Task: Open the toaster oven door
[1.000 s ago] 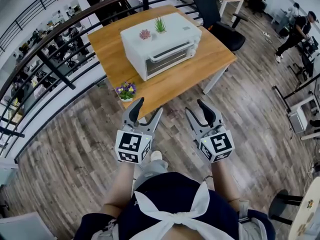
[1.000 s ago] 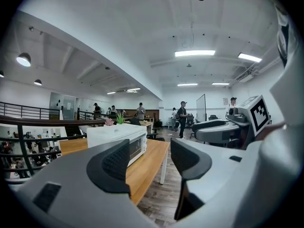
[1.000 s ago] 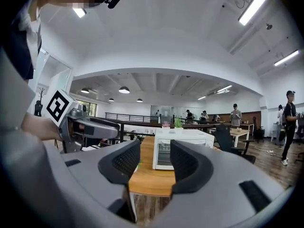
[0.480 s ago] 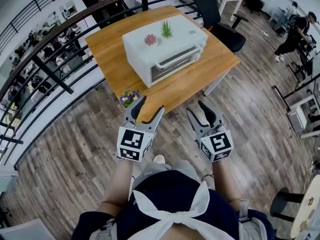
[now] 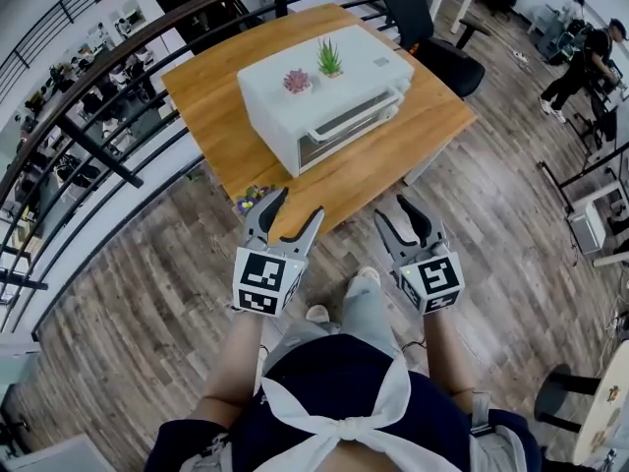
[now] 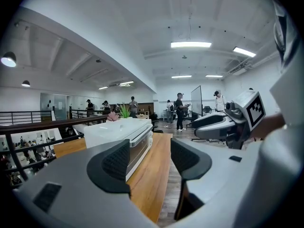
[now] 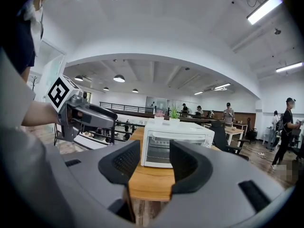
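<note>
A white toaster oven [image 5: 324, 101] stands on a wooden table [image 5: 216, 106], its glass door shut and its handle bar across the top of the door. Both grippers hang in the air short of the table's front edge, apart from the oven. My left gripper [image 5: 295, 209] is open and holds nothing; in its own view the oven [image 6: 118, 132] lies ahead to the left of the left gripper [image 6: 149, 160]. My right gripper [image 5: 395, 214] is open and holds nothing too. Between the jaws of the right gripper [image 7: 156, 163] shows the oven's door [image 7: 159, 151].
Two small potted plants [image 5: 314, 69] sit on top of the oven. A pot of purple flowers [image 5: 253, 200] stands at the table's front corner beside the left gripper. A black railing [image 5: 98, 116] runs behind the table, and a black chair [image 5: 432, 47] stands to the right. People stand farther off.
The person has stepped toward the table, one leg now forward. The table and oven sit slightly closer to the grippers. Both grippers stay open, much as before.
</note>
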A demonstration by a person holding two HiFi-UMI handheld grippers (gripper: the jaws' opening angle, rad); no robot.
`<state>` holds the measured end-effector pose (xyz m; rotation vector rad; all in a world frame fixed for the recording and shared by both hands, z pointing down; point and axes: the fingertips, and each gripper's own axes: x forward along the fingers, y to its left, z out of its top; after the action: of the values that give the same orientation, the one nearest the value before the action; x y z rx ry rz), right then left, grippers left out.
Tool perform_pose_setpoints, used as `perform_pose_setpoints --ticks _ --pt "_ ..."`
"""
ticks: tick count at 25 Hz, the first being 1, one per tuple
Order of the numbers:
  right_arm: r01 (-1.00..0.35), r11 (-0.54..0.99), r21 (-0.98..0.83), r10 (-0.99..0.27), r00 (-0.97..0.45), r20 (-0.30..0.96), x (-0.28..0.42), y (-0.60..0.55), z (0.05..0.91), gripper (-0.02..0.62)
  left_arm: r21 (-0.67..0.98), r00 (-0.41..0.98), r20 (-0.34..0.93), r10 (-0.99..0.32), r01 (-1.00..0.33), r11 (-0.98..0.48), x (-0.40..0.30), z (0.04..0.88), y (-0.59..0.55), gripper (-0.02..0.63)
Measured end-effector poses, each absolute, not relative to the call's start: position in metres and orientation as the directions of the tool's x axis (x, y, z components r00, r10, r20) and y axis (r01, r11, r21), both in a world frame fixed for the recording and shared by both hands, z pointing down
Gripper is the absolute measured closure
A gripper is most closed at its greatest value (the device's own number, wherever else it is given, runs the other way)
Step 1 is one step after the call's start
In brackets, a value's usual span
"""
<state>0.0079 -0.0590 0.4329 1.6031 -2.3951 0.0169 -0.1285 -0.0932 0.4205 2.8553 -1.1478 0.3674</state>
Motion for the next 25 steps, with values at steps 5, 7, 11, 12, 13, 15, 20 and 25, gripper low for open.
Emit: perform_pose_setpoints --ticks 5,7,11,12,13,15,20,25 --pt "-0.911 0.384 0.148 -0.909 -0.345 0.233 0.023 -0.083 0.436 0.407 -0.052 0.676 0.250 -0.693 -0.705 -0.707 -0.130 0.421 -0.111 0.345" --pt "-0.905 0.393 0.164 -0.906 -0.351 0.237 0.026 -0.091 0.434 0.407 -0.054 0.669 0.256 -0.698 -0.711 -0.701 -0.129 0.421 -0.115 0.345" --pt "-0.890 0.411 0.196 -0.901 -0.363 0.239 0.034 -0.113 0.431 0.407 -0.076 0.656 0.271 -0.704 -0.715 -0.695 -0.122 0.421 -0.129 0.345" --pt "-0.887 0.417 0.199 -0.898 -0.369 0.240 0.036 -0.119 0.431 0.405 -0.079 0.655 0.277 -0.704 -0.714 -0.696 -0.119 0.422 -0.133 0.345" --pt "-0.882 0.426 0.203 -0.894 -0.376 0.242 0.038 -0.125 0.431 0.405 -0.078 0.653 0.282 -0.703 -0.715 -0.695 -0.116 0.423 -0.136 0.345" --pt "-0.869 0.447 0.213 -0.885 -0.394 0.248 0.042 -0.135 0.430 0.405 -0.076 0.647 0.291 -0.705 -0.719 -0.691 -0.108 0.425 -0.143 0.345" --pt "-0.830 0.507 0.233 -0.855 -0.449 0.260 0.051 -0.165 0.430 0.403 -0.091 0.615 0.303 -0.728 -0.742 -0.665 -0.092 0.425 -0.165 0.345" --pt "-0.794 0.558 0.241 -0.824 -0.496 0.274 0.056 -0.193 0.425 0.400 -0.117 0.585 0.332 -0.740 -0.753 -0.648 -0.077 0.427 -0.184 0.345"
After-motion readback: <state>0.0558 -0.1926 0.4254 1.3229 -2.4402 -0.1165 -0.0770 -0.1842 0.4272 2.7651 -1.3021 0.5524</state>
